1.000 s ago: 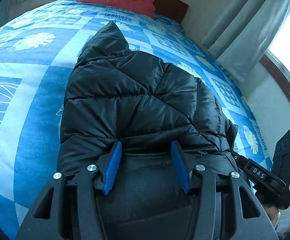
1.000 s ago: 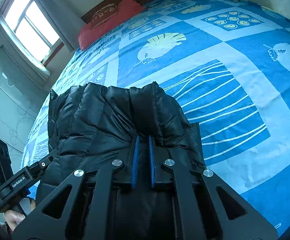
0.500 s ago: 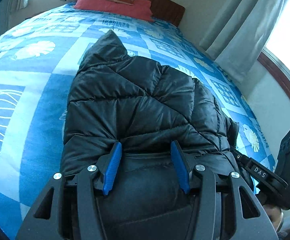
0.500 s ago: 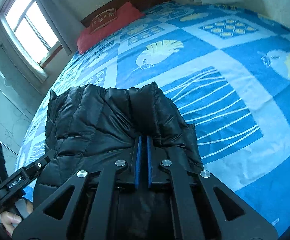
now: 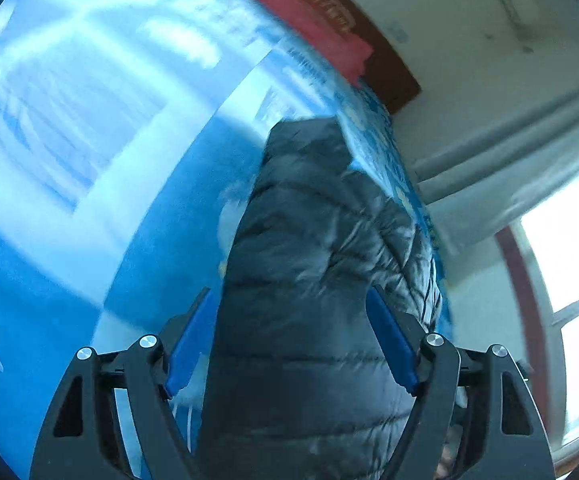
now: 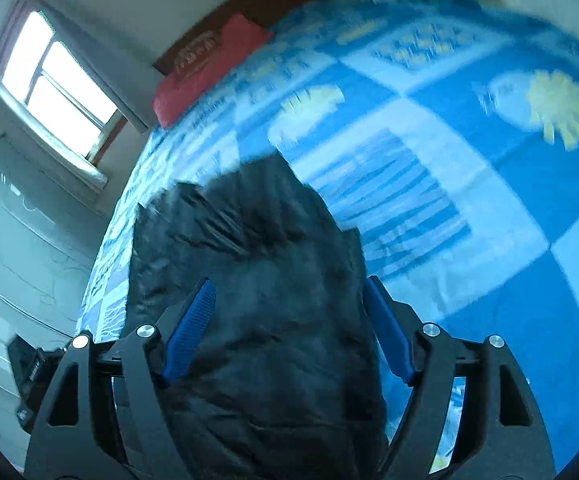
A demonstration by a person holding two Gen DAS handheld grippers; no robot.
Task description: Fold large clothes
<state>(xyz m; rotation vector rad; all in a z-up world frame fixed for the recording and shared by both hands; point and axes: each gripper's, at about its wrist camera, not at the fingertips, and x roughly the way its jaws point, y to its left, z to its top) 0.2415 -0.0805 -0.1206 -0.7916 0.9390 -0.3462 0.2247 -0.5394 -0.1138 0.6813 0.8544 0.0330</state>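
Observation:
A black quilted puffer jacket (image 5: 321, 264) lies bunched on the blue patterned bedspread (image 5: 89, 160). It also shows in the right wrist view (image 6: 257, 280). My left gripper (image 5: 293, 320) is open, its blue pads on either side of the jacket's near end. My right gripper (image 6: 289, 312) is open too, its pads spread wide over the jacket. Both views are blurred by motion and tilted. The other gripper's body (image 6: 29, 368) shows at the lower left of the right wrist view.
A red pillow (image 5: 313, 20) lies against the dark wooden headboard (image 5: 377, 52) at the far end of the bed; the pillow also shows in the right wrist view (image 6: 205, 68). Curtains (image 5: 509, 140) and a window (image 6: 57, 84) line the bed's side. The bedspread (image 6: 489, 200) stretches wide beside the jacket.
The right gripper, shut on the jacket before, has opened wide. Both grippers have swung and tilted, blurring the views. The left gripper has opened wider, and the jacket now looks narrower and more bunched.

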